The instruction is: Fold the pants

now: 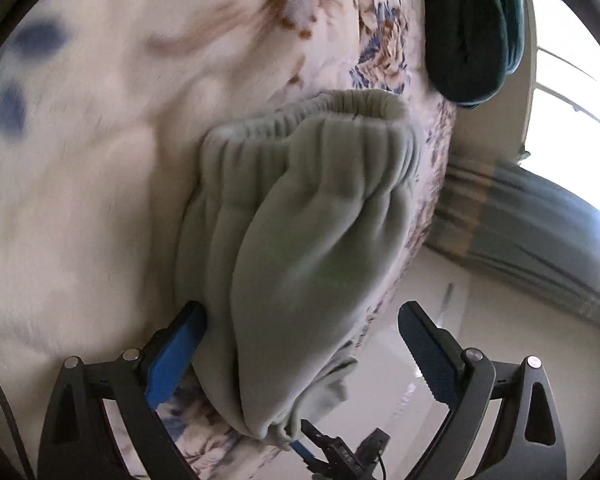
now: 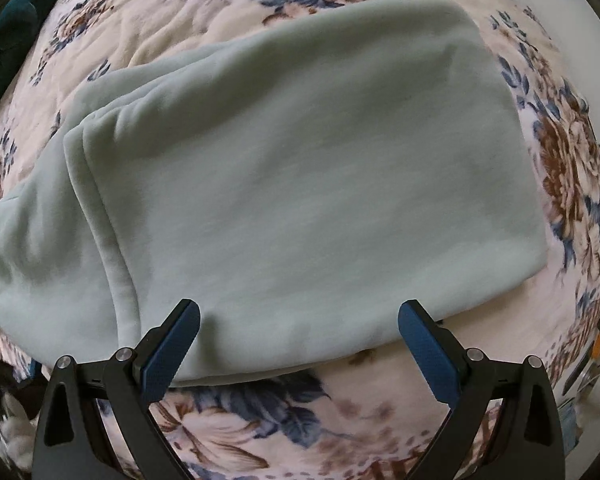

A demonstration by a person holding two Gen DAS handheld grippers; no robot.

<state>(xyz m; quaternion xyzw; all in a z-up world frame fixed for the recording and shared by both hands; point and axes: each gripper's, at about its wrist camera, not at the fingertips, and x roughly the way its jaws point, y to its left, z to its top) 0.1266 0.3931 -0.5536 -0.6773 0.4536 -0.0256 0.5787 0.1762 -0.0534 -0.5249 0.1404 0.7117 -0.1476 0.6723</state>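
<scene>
Folded pale green sweatpants [image 2: 300,168] are lying on a floral blanket [image 2: 260,420].
Both grippers are hovering spread wide: the left gripper [image 1: 302,326] at the elastic waistband [image 1: 320,120] end, the right gripper [image 2: 299,322] over the blanket's near edge.

Pretty clearly a bedroom at home; I'm working over a bed with a plush floral blanket [image 2: 560,168] spread right to its edges; past the bed's edge there's a bright window [image 1: 572,92] with a striped curtain [image 1: 540,216] and pale shiny floor [image 1: 440,360]; dark green fabric [image 1: 476,28] lies at the far edge.
</scene>
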